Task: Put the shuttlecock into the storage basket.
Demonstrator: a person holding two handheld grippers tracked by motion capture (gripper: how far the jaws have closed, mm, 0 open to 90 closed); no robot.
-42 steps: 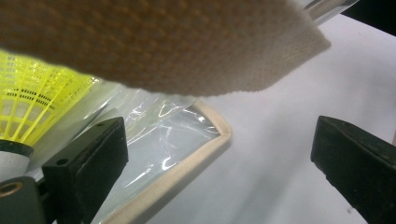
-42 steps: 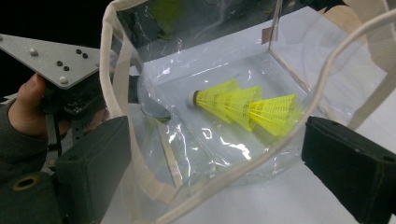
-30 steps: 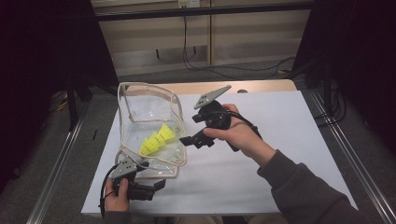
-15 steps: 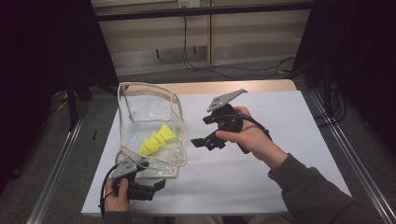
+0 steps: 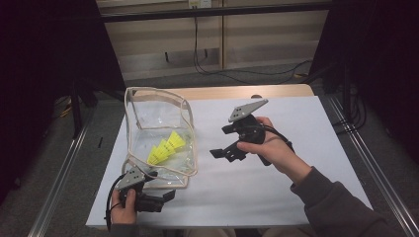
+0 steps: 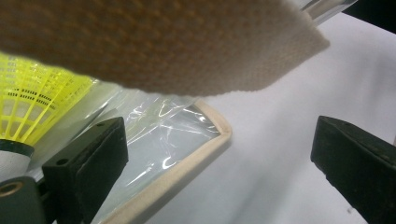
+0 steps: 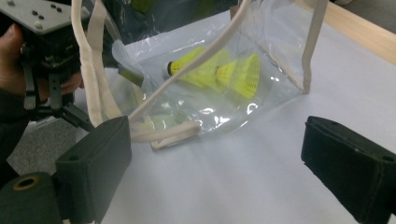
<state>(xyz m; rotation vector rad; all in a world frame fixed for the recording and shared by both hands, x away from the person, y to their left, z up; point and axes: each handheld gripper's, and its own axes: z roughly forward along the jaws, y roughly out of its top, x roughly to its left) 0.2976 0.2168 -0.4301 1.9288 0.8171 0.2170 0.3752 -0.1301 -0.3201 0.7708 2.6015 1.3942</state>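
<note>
A clear plastic bag (image 5: pixel 157 114) with cream trim stands open on the left of the white table (image 5: pixel 276 192). Yellow shuttlecocks (image 5: pixel 165 148) lie inside it. My left gripper (image 5: pixel 168 195) rests at the bag's front corner, open, with the trim (image 6: pixel 205 144) between its jaws but not pinched. A cream strap (image 6: pixel 163 42) hangs just above it, and a shuttlecock (image 6: pixel 32 102) shows through the plastic. My right gripper (image 5: pixel 225 153) is held open above the table to the right of the bag, facing it. The bag (image 7: pixel 275 46) and shuttlecocks (image 7: pixel 219 67) lie ahead of its jaws.
The white sheet covers a wooden table whose far edge (image 5: pixel 276 91) is bare wood. Metal rails (image 5: pixel 365 163) run along both sides. Cables (image 5: pixel 237 74) lie on the floor behind. In the right gripper view, the person's other hand (image 7: pixel 14 51) holds the left gripper.
My right gripper has drawn back to the right, away from the bag, still open. The left gripper and the bag have stayed put.
</note>
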